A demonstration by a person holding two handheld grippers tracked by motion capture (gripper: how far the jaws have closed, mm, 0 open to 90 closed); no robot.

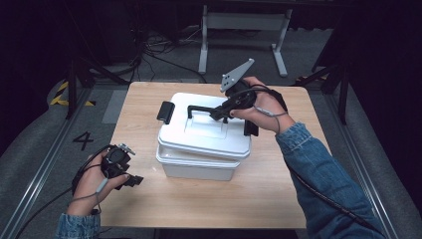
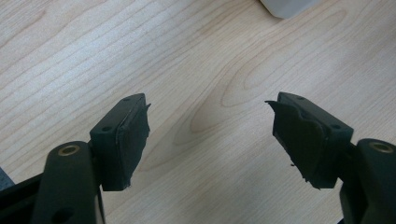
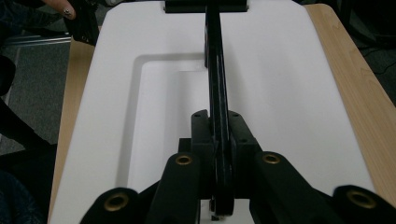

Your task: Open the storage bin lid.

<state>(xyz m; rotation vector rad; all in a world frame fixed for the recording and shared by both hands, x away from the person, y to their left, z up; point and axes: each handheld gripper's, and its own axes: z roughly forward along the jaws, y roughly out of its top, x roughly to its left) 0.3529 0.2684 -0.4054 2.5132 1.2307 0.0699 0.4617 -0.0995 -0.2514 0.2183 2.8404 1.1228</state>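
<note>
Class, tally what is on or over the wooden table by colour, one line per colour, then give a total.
White: 2, the box lid and the box base.
Black: 5, the lid handle, two latches, the left gripper and the right gripper.
Total: 7

My right gripper [image 3: 219,140] is black, with brass-coloured rivets at the joints of its jaws. The handle [image 3: 215,74] between those jaws is glossy black. The lid [image 3: 280,93] beneath it is plain white, as is the box [image 1: 196,167]; the latch [image 1: 164,112] at its end is black. My left gripper [image 2: 210,135] is likewise black, with matt black pads. The table [image 2: 196,60] is pale wood with a wavy grain pattern. My sleeve [image 1: 323,169] is blue denim.
</note>
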